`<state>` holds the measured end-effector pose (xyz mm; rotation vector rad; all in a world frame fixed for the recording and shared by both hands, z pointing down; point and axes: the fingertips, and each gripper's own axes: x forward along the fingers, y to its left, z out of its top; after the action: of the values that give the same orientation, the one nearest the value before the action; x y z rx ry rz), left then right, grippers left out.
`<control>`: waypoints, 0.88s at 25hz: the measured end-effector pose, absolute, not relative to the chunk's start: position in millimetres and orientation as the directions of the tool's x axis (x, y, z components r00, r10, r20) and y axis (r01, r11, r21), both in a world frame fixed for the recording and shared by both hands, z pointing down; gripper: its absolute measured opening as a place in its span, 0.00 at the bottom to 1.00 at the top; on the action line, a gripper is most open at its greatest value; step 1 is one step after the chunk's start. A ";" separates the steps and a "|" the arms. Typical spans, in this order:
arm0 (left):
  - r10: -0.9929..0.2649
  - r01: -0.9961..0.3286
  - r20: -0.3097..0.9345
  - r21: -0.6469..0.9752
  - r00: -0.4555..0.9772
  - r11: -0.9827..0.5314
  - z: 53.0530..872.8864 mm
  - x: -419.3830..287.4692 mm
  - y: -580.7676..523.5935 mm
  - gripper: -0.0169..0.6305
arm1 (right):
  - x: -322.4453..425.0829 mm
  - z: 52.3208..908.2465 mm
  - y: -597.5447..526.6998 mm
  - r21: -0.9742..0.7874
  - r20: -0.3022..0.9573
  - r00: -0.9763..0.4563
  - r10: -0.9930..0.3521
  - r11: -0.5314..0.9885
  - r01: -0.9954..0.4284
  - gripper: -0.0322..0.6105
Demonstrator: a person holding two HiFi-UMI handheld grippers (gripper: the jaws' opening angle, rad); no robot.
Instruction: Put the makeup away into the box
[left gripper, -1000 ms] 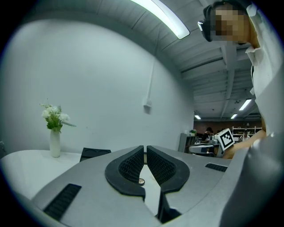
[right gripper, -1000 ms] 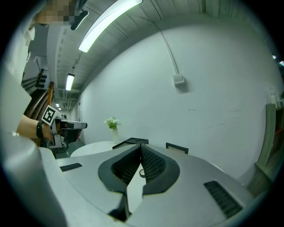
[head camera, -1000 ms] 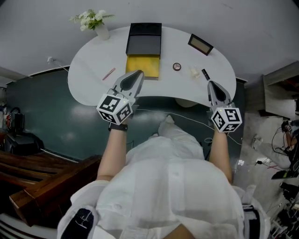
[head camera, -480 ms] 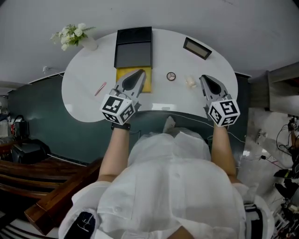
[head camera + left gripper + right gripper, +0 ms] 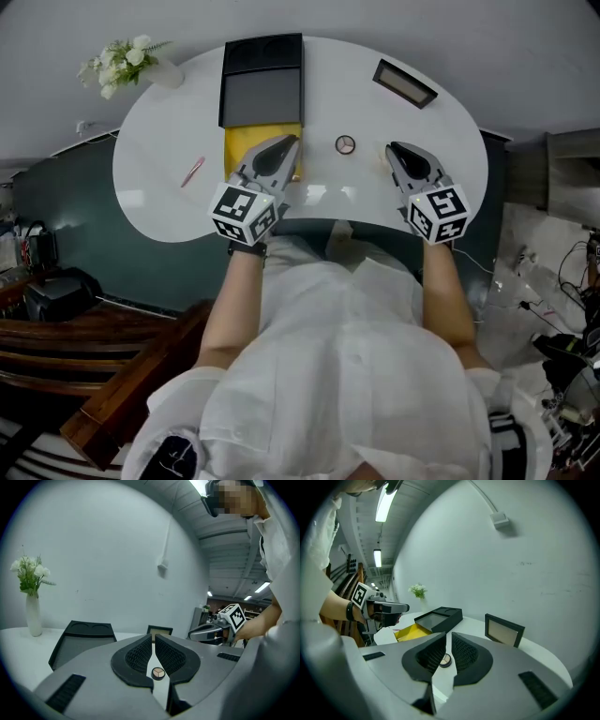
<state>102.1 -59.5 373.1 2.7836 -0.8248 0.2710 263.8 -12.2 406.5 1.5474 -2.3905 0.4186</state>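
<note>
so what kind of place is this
Likely a workshop or lab with a mock dressing table: a white curved table bearing a vase of flowers and a black box, with loose cables and gear on the floor beside it.

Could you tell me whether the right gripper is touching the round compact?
Apart. The head view shows bare table between the right gripper and the round compact.

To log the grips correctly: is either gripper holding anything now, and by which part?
Nothing is held. The left gripper and the right gripper are both shut and empty; the round compact lies untouched on the table.
</note>
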 end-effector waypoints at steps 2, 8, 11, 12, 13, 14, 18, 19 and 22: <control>-0.491 -0.539 0.257 0.173 0.833 -0.824 383.3 105.1 -60.5 0.08 | 257.5 416.7 -15.9 -0.103 0.397 -0.405 -0.824 0.398 -0.912 0.11; -0.418 -0.484 0.294 0.204 0.860 -0.851 411.6 119.4 -60.2 0.08 | 239.2 448.2 -28.3 -0.119 0.473 -0.413 -0.778 0.408 -0.905 0.22; -0.387 -0.460 0.305 0.225 0.870 -0.859 422.0 123.4 -60.3 0.08 | 227.4 463.3 -35.4 -0.115 0.514 -0.409 -0.754 0.411 -0.904 0.27; -0.375 -0.451 0.307 0.231 0.875 -0.862 424.1 124.5 -59.8 0.08 | 223.5 467.9 -38.0 -0.114 0.527 -0.406 -0.747 0.411 -0.905 0.28; -0.363 -0.441 0.308 0.236 0.879 -0.866 425.8 125.6 -59.2 0.08 | 219.7 472.3 -40.8 -0.113 0.538 -0.402 -0.741 0.410 -0.905 0.29; -0.352 -0.431 0.309 0.239 0.883 -0.870 427.5 126.5 -58.7 0.08 | 215.9 476.8 -43.7 -0.114 0.550 -0.400 -0.733 0.408 -0.906 0.31; -0.322 -0.407 0.317 0.255 0.892 -0.877 434.8 125.7 -58.4 0.08 | 200.8 497.2 -50.8 -0.109 0.615 -0.383 -0.689 0.407 -0.907 0.37; -0.318 -0.405 0.318 0.260 0.893 -0.877 436.2 124.8 -58.5 0.08 | 198.3 502.3 -51.2 -0.101 0.633 -0.373 -0.678 0.405 -0.909 0.38; -0.311 -0.401 0.321 0.271 0.895 -0.875 440.0 121.2 -59.9 0.08 | 193.5 515.5 -52.1 -0.076 0.678 -0.336 -0.654 0.392 -0.917 0.39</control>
<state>121.2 -59.9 440.0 2.7284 -0.5280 0.3843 193.5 -52.1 515.5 1.3400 -2.0972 0.6170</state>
